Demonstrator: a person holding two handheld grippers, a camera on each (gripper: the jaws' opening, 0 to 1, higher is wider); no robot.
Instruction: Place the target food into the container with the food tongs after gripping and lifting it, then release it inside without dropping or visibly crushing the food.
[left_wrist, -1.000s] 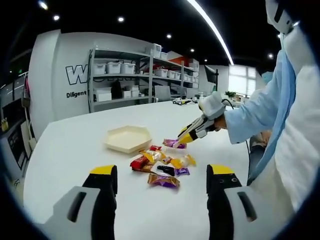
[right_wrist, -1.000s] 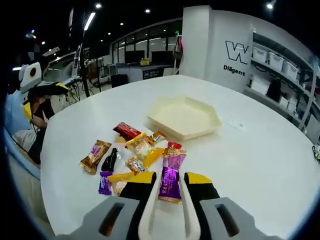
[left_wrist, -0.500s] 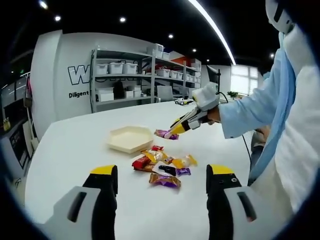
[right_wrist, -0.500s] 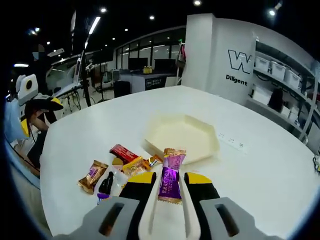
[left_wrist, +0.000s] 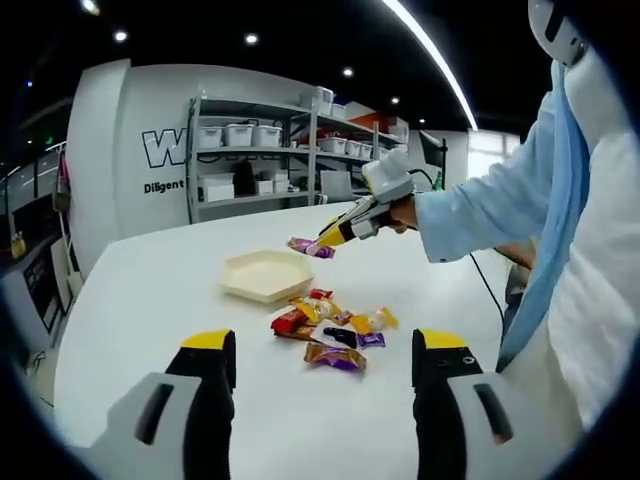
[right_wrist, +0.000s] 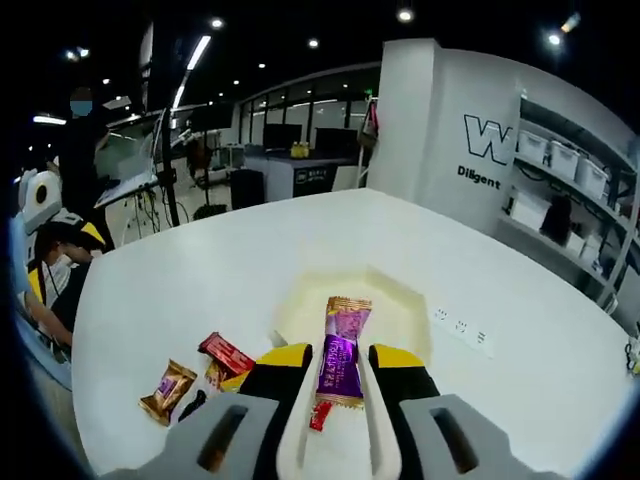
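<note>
A purple candy packet (right_wrist: 342, 340) hangs upright between my right gripper's (right_wrist: 340, 354) jaws, pinched by the white tong arms that run along their insides. It hovers over the cream hexagonal tray (right_wrist: 402, 303), which holds nothing I can see. In the left gripper view the right gripper (left_wrist: 326, 238) holds the same purple packet (left_wrist: 304, 246) in the air just above the tray's (left_wrist: 243, 288) far edge. My left gripper (left_wrist: 325, 343) stays low over the near table, jaws wide open and holding nothing. The candy pile (left_wrist: 332, 326) lies beyond it.
Loose wrapped candies, among them a red one (right_wrist: 225, 352) and a brown one (right_wrist: 167, 389), lie on the white table beside the tray. A person's light blue sleeve (left_wrist: 480, 212) reaches in from the right. Shelves with bins (left_wrist: 260, 150) stand behind the table.
My right gripper has lifted the purple packet off the table beside the pile and carried it over the tray. The left gripper has stayed put.
</note>
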